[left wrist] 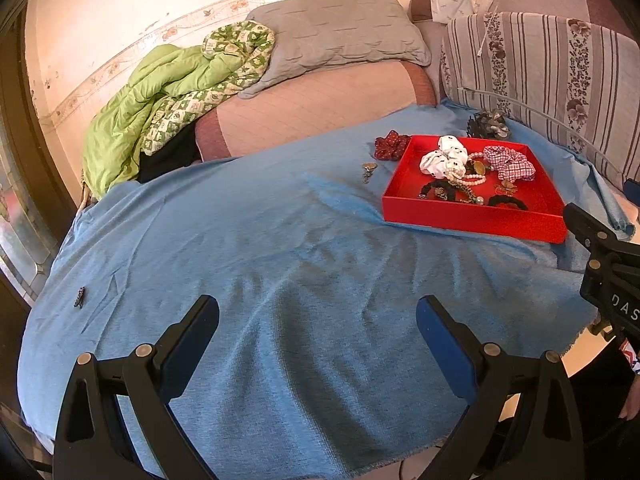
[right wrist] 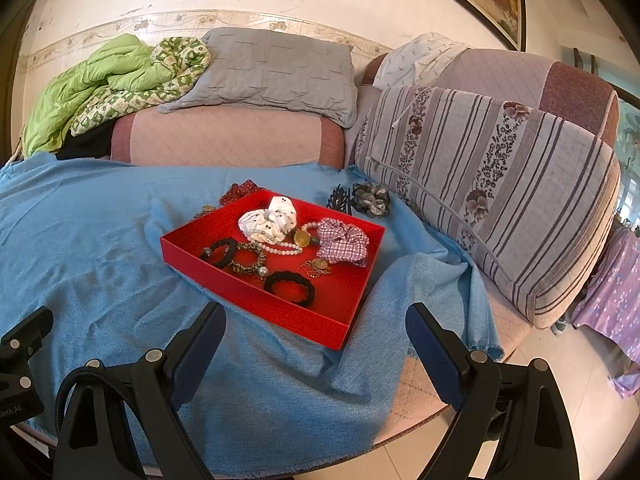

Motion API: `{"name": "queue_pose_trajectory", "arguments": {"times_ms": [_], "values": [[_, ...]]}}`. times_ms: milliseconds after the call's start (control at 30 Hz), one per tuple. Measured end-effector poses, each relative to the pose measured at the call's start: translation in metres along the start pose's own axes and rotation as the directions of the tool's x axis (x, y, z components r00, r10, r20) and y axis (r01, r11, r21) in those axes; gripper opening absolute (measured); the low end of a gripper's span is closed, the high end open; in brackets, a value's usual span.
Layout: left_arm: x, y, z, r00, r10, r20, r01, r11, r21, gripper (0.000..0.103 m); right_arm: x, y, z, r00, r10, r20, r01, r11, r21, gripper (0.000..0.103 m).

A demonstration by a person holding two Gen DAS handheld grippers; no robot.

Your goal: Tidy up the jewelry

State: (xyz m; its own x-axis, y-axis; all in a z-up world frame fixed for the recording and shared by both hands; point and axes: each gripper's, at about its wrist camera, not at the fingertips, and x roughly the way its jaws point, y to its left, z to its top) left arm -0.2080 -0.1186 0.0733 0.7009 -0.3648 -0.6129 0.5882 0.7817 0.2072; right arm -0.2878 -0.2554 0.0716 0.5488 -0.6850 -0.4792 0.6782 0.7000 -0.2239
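A red tray (left wrist: 472, 222) (right wrist: 256, 284) sits on a blue cloth (left wrist: 280, 280) (right wrist: 92, 240). It holds a white scrunchie (right wrist: 269, 219), a checked scrunchie (right wrist: 342, 242), black hair ties (right wrist: 290, 288), a bead bracelet and gold pieces. Outside the tray lie a red scrunchie (left wrist: 390, 145), a gold pendant (left wrist: 368, 171), a grey scrunchie (right wrist: 372, 199), a dark claw clip (right wrist: 339, 199) and a small dark piece (left wrist: 79, 297) far left. My left gripper (left wrist: 318, 324) is open and empty above the cloth. My right gripper (right wrist: 316, 332) is open and empty before the tray's near edge.
A striped cushion (right wrist: 500, 184) leans right of the tray. A grey pillow (left wrist: 340, 36) and a green quilt (left wrist: 160, 96) lie on the sofa behind. The cloth's edge hangs over the seat front, with tiled floor (right wrist: 540, 344) at right.
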Motion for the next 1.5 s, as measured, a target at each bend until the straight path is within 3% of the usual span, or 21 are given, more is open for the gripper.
{"name": "queue_pose_trajectory", "arguments": {"times_ms": [1500], "values": [[-0.0027,0.0046,-0.0003,1.0,0.005,-0.009,-0.005,1.0,-0.005,0.099,0.0043,-0.0028,-0.0011,1.0,0.003,-0.007,-0.003,1.0,-0.002,0.094]]}}
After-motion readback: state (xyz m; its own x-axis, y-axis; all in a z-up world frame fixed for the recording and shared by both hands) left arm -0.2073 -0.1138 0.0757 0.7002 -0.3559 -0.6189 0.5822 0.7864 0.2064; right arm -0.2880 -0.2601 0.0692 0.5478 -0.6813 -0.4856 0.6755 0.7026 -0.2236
